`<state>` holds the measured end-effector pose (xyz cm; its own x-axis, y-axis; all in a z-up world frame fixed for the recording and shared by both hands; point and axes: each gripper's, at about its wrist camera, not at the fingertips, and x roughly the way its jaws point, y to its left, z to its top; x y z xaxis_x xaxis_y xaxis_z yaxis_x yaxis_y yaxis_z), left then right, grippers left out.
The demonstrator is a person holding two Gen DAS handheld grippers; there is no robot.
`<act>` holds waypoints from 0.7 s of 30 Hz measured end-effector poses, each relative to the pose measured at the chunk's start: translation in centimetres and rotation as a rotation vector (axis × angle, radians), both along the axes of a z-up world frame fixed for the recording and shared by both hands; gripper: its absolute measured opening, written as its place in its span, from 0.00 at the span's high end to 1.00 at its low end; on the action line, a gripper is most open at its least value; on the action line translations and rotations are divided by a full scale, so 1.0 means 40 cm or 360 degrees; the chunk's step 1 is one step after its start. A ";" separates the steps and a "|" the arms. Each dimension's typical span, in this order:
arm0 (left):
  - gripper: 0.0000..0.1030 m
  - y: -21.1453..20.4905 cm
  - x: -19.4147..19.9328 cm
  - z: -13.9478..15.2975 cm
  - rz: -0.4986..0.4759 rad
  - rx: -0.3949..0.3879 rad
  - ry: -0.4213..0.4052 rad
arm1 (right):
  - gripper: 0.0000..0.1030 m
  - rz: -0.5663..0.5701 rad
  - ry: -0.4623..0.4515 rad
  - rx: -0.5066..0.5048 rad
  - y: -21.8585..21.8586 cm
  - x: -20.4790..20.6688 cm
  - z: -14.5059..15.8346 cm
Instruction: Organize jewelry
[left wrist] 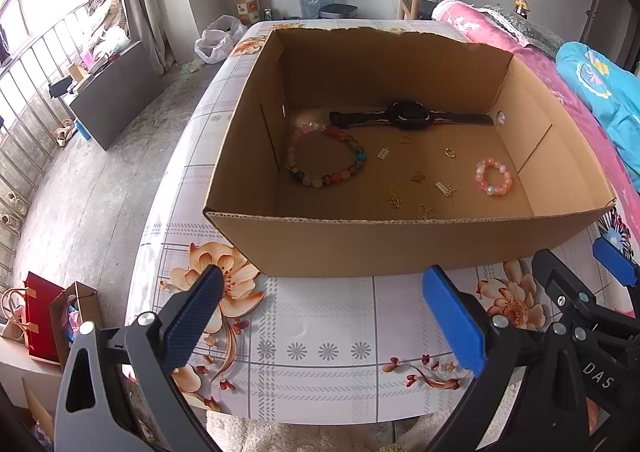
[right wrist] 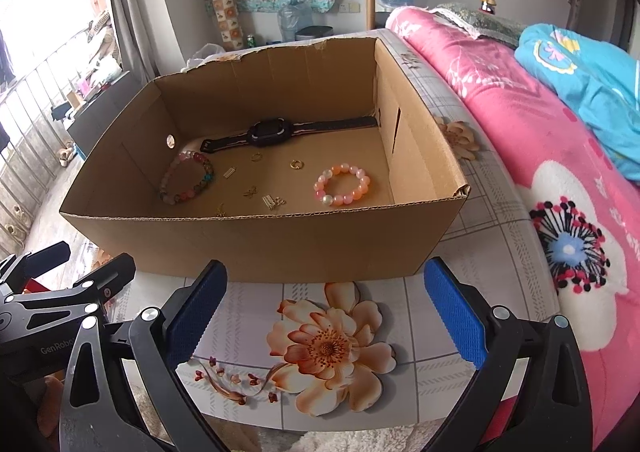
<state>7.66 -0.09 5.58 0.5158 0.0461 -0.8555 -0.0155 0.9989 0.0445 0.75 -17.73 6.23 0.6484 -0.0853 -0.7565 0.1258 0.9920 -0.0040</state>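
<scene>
Jewelry inside cardboard box on table: watch at far wall, pink bead bracelet nearer. Left tongs, right tongs spread, empty, before box. Risk: tiny gold earrings slipping from wide pads.

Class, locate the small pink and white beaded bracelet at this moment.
The small pink and white beaded bracelet lies flat on the floor of the open cardboard box, towards its right side in both wrist views, right of the scattered small gold pieces and nearer than the black wristwatch.
</scene>
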 end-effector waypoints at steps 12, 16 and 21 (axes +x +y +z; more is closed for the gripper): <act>0.05 -0.003 0.006 -0.003 0.0007 0.0011 0.0008 | 0.08 -0.0006 0.0009 0.0001 -0.001 0.004 -0.004; 0.05 -0.003 0.006 -0.003 0.0007 0.0011 0.0008 | 0.08 -0.0007 0.0009 0.0003 -0.001 0.005 -0.005; 0.05 -0.003 0.007 -0.003 0.0007 0.0010 0.0009 | 0.08 -0.0006 0.0010 0.0002 -0.001 0.008 -0.006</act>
